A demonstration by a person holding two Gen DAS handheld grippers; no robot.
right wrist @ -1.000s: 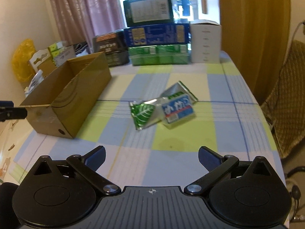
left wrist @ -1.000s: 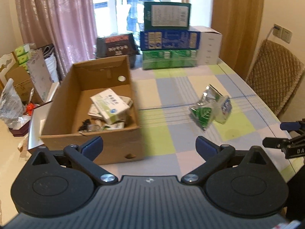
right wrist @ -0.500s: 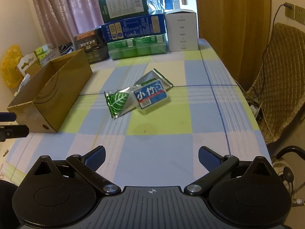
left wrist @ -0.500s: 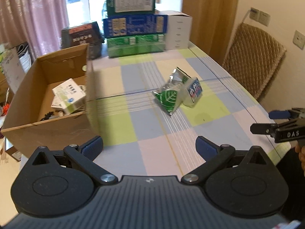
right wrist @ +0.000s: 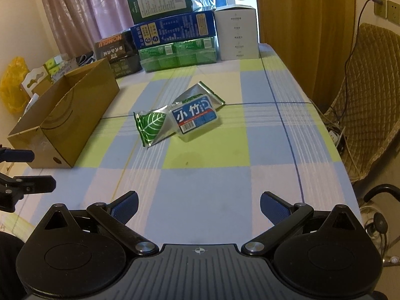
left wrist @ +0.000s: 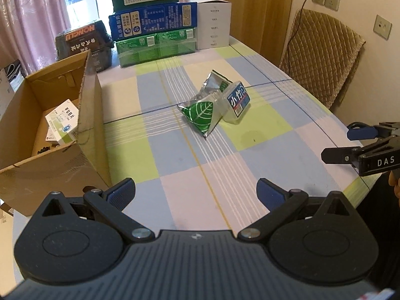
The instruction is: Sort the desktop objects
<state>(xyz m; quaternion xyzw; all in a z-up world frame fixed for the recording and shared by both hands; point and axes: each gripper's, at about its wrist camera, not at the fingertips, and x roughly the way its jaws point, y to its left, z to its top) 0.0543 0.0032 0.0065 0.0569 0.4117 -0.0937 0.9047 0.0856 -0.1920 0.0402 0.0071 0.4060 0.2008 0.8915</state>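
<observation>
Both hand-held grippers, left [left wrist: 195, 190] and right [right wrist: 198, 206], hover spread wide and empty over the near surface [right wrist: 200, 177]. Ahead, well apart, lie the touching packet [right wrist: 152, 125] and case [right wrist: 196, 117], slightly nearer the right; box [left wrist: 57, 130] beyond, to the left.

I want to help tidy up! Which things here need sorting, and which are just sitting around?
For the job:
green leaf packet
clear box with blue label
cardboard box

Just lying about:
stacked boxes at the back
white carton
quilted chair
</observation>
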